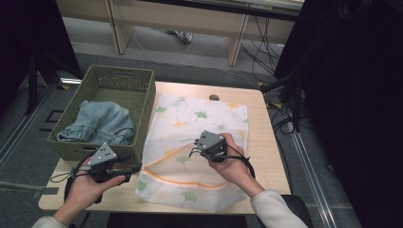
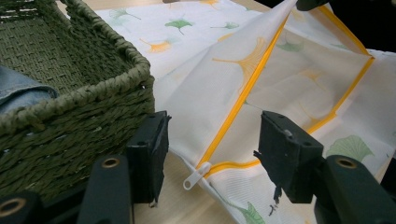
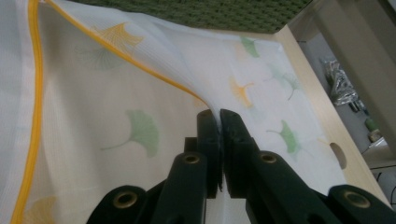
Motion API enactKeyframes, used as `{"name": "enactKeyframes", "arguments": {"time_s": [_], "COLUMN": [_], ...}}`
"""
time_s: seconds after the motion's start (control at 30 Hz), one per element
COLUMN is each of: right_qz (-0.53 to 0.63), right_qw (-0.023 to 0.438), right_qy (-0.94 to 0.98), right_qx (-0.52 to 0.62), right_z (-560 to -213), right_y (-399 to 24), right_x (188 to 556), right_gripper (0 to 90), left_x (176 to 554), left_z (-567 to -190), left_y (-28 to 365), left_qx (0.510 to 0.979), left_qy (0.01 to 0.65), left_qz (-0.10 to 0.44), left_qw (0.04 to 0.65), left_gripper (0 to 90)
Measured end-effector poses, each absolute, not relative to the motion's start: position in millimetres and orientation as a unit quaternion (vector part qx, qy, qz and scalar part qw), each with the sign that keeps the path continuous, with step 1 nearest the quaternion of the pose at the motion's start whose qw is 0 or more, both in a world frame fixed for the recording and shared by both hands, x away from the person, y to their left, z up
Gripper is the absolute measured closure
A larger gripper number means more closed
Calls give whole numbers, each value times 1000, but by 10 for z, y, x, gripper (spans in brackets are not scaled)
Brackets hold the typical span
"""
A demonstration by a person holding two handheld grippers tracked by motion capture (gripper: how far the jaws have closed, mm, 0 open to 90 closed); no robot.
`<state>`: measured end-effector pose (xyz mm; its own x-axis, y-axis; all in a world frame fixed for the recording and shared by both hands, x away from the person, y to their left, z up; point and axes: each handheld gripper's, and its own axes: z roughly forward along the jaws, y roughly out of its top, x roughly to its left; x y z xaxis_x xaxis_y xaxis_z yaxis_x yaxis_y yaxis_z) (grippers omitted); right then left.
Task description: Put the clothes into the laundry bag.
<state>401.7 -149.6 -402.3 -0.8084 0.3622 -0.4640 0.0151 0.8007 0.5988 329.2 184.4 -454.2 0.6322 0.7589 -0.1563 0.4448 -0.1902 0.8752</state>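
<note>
Laundry bag (image 1: pixel 190 142), white mesh with ginkgo-leaf print and orange zipper trim, spread flat on wooden surface (image 1: pixel 266 142), just right of green woven basket (image 1: pixel 119 85). Upper layer of bag lifted along opened zipper edge, forming a tent-like mouth above lower layer. Right tongs (image 3: pixel 219 128) clenched on that upper layer, fabric pinched between the two black pads and drawn up to a peak; in the high view, right tongs (image 1: pixel 202 145) raised over middle of bag. Left tongs (image 2: pixel 212 140) released, jaws standing apart on either side of bag's near corner, pads not pressing on fabric. White zipper pull (image 2: pixel 195 176) lying between those jaws at the end of the orange zipper (image 2: pixel 243 98), resting on surface beside basket wall. In the high view, left tongs (image 1: pixel 130 168) held low at bag's left edge, touching basket's front corner or just beside it; cannot tell which. Blue denim garment (image 1: pixel 100 123) bundled inside basket.
</note>
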Motion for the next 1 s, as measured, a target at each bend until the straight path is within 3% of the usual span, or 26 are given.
{"name": "enactKeyframes", "arguments": {"time_s": [0.27,0.3,0.4,0.63,1.0], "right_qz": [305,307,305,309,313], "right_qw": [313,312,315,321,323], "right_qy": [894,893,893,889,887], "right_qx": [97,103,100,103,103], "right_z": [-3878,-3871,-3852,-3806,-3738], "right_y": [-1465,-1465,-1468,-1487,-1490], "right_x": [4066,4063,4074,4074,4095], "right_gripper": [876,876,876,876,875], "left_x": [3274,3286,3353,3696,4190], "left_z": [-4354,-4246,-4105,-3960,-3822], "left_y": [1851,1913,2069,2382,2550], "left_qx": [741,727,704,704,720], "left_qy": [397,416,442,490,523], "left_qz": [195,231,269,265,259], "left_qw": [506,494,486,440,376], "left_gripper": [323,290,259,207,183]}}
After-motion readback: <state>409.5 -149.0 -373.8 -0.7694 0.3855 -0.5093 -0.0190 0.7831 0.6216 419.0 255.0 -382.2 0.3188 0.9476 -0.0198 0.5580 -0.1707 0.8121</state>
